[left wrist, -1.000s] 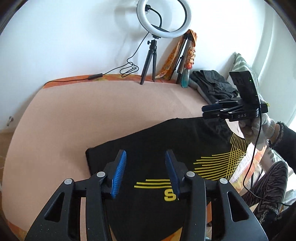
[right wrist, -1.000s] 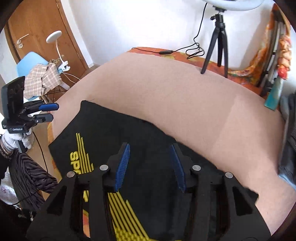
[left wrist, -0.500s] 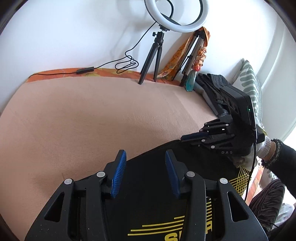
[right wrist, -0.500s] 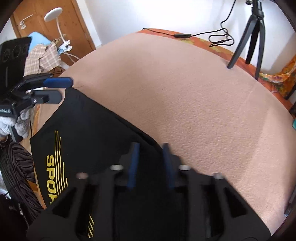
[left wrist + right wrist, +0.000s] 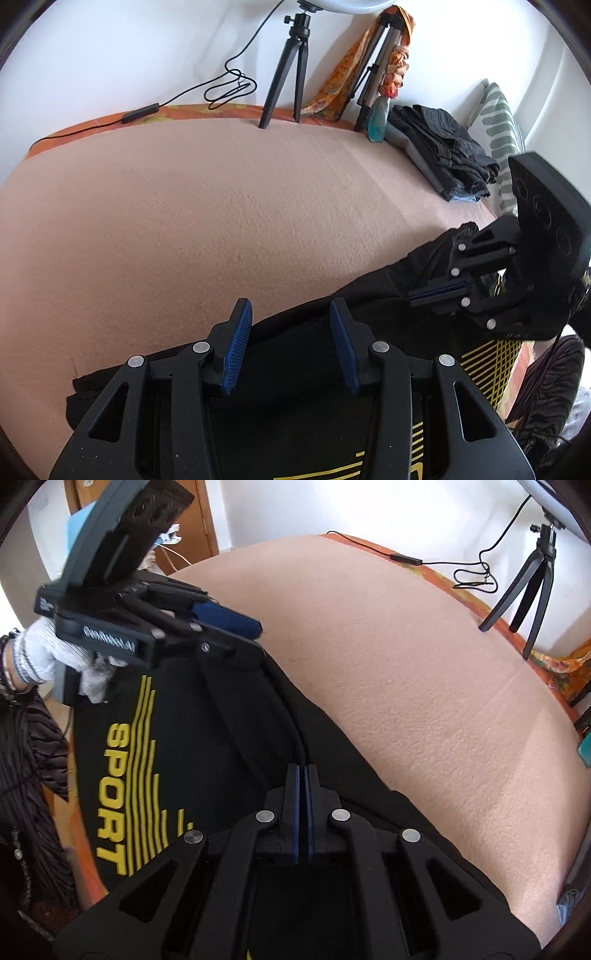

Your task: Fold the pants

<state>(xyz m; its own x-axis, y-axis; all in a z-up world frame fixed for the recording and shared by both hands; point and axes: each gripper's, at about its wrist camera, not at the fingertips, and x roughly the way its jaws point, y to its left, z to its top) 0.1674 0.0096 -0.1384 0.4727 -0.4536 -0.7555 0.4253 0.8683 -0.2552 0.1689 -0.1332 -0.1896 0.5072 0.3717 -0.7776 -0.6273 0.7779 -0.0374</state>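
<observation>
Two grippers work the black fabric pants with yellow SPORT lettering point(image 5: 155, 760) lying on the peach blanket point(image 5: 207, 206): the right gripper point(image 5: 303, 775) is clamped on their far edge. The left gripper point(image 5: 288, 328) hovers spread over that same edge, so it should pinch there before both lift together, evenly.

the left wrist view sat low and close over the near edge of the black pants point(image 5: 295, 373), facing the far wall across the pink blanket point(image 5: 207, 221). the right wrist view looked from the right side of the scene, close above the same pants point(image 5: 207, 746), facing left and far toward the wooden door point(image 5: 205, 524). both views shared the blanket point(image 5: 424, 686), the black tripod point(image 5: 286, 74) point(image 5: 524, 583), and each showed the opposite gripper: the right gripper point(image 5: 436, 291) and the left gripper point(image 5: 229, 627).
</observation>
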